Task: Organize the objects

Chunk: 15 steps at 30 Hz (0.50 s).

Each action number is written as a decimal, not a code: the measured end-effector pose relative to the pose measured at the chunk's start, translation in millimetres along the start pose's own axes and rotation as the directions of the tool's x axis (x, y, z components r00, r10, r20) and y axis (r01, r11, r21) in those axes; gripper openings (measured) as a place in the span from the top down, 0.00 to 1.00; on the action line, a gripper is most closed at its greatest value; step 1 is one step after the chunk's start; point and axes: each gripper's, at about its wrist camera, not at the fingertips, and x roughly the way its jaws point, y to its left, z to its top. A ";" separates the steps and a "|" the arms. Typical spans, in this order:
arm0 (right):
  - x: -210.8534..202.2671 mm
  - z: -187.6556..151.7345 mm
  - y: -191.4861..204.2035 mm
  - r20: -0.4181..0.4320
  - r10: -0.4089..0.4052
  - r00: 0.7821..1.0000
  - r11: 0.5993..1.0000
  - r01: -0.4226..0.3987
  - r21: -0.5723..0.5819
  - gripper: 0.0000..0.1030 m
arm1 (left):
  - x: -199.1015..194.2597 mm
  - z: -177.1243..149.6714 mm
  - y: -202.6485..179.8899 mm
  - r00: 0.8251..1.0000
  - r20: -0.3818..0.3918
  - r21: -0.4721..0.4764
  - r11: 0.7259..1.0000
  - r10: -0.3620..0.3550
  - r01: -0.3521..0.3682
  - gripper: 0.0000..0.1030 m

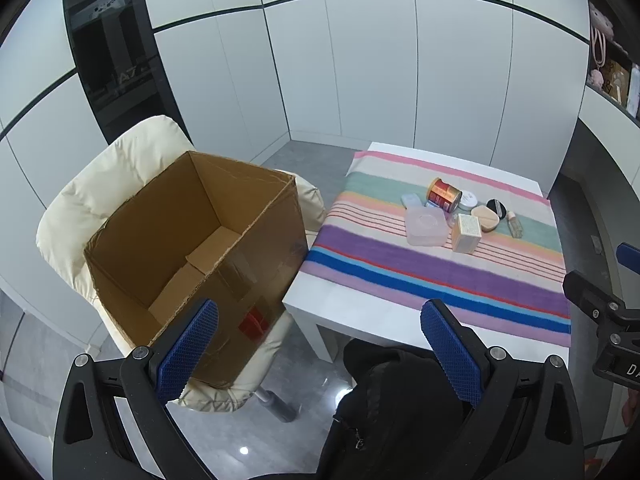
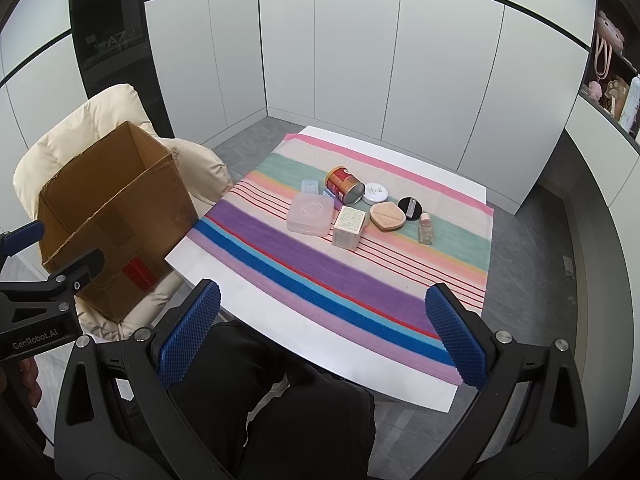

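Several small items lie clustered on a striped cloth (image 2: 320, 280): a red tin (image 2: 345, 191) on its side, a clear plastic case (image 2: 310, 214), a small carton (image 2: 349, 227), a beige compact (image 2: 387, 216), a black round compact (image 2: 410, 208), a white jar (image 2: 375, 193) and a little bottle (image 2: 425, 229). An open cardboard box (image 1: 192, 256) stands empty on a cream chair. My left gripper (image 1: 318, 346) is open, held back from box and table. My right gripper (image 2: 320, 334) is open above the table's near edge, far from the items.
The white table (image 2: 400, 384) carries the cloth. The cream padded chair (image 1: 92, 200) stands left of it. A person's dark-clothed legs (image 2: 280, 412) are under both grippers. White cabinet walls surround the room; shelves (image 2: 612, 84) with trinkets are at the right.
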 end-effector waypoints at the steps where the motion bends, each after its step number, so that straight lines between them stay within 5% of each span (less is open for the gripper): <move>1: -0.7 0.7 -1.6 -0.001 0.000 1.000 1.000 0.000 0.000 0.00 | -0.2 0.1 0.4 1.000 0.001 -0.001 1.000 0.000 0.000 0.01; 15: -0.3 0.5 0.0 -0.001 -0.002 1.000 1.000 0.002 -0.002 0.00 | -0.4 -0.7 2.3 1.000 -0.003 -0.016 1.000 0.003 -0.003 0.01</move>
